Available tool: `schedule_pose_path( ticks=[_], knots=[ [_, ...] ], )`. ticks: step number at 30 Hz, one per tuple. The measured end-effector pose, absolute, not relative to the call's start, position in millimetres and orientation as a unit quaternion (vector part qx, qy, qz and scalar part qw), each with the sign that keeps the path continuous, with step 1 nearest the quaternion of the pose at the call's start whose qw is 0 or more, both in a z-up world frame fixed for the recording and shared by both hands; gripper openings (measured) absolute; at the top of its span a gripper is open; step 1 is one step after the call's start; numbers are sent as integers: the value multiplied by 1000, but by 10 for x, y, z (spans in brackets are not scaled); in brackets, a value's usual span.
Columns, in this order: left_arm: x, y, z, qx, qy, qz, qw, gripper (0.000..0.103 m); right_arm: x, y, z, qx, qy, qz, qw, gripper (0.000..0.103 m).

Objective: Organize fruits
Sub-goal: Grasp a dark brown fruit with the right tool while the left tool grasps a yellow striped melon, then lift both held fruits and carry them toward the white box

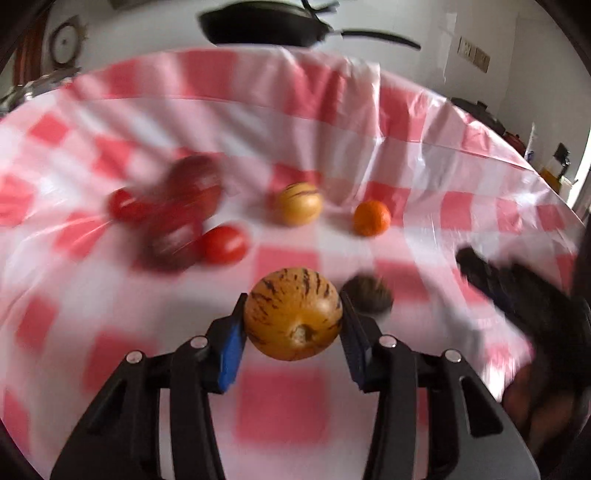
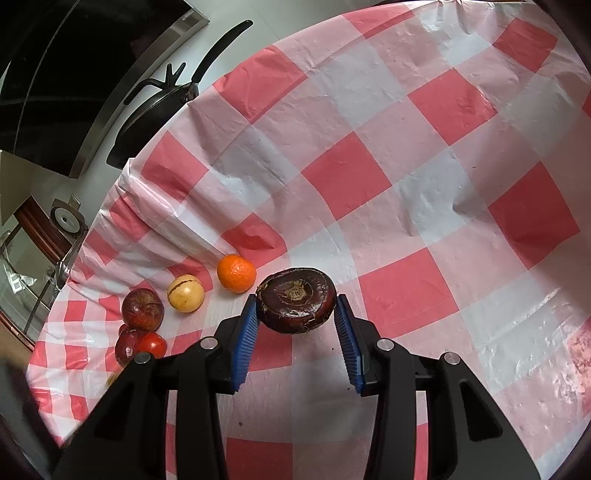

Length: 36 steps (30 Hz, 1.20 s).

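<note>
Red-and-white checked cloth (image 2: 406, 177) covers the tabletop, with a black frying pan (image 1: 266, 24) at its far edge. The left gripper (image 1: 293, 317) pinches a yellow striped pepino melon (image 1: 293, 314) between its blue pads. The right gripper (image 2: 295, 317) clamps a dark flattish water chestnut (image 2: 295, 299). Far left in the right wrist view lie an orange (image 2: 236, 273), a second pepino (image 2: 185, 293), red apples (image 2: 142, 309) and a tomato (image 2: 152, 344), close together.

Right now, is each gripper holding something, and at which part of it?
Left gripper: the striped yellow melon-like fruit, clamped at its two opposite sides. Right gripper: the dark brown flattened fruit, also pinched at its sides, stem scar facing up.
</note>
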<state>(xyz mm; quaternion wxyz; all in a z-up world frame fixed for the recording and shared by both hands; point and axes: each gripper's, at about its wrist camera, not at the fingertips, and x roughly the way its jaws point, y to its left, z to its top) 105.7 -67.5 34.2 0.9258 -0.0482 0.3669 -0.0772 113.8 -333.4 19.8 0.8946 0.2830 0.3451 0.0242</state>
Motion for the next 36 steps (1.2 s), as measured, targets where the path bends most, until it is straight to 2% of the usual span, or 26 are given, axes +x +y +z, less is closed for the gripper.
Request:
schedule_pose_path(
  ticks=[4, 8, 17, 26, 28, 36],
  knots=[
    [571, -205, 361, -89, 343, -59, 933, 47, 1145, -3320, 198, 279, 349, 25, 894, 42],
    [524, 90, 442, -148, 323, -57, 933, 47, 1150, -3325, 199, 280, 348, 25, 895, 42],
    [583, 193, 408, -188, 330, -81, 921, 47, 1152, -3315, 190, 279, 349, 26, 894, 42],
    [542, 288, 419, -183, 317, -60, 929, 47, 1121, -3284, 205, 272, 356, 21, 894, 42],
    [423, 355, 447, -184, 318, -47, 929, 47, 989, -3229, 219, 273, 376, 13, 885, 42],
    [-570, 751, 574, -181, 290, -13, 939, 47, 44, -2541, 643, 247, 367, 109, 890, 42]
  ],
)
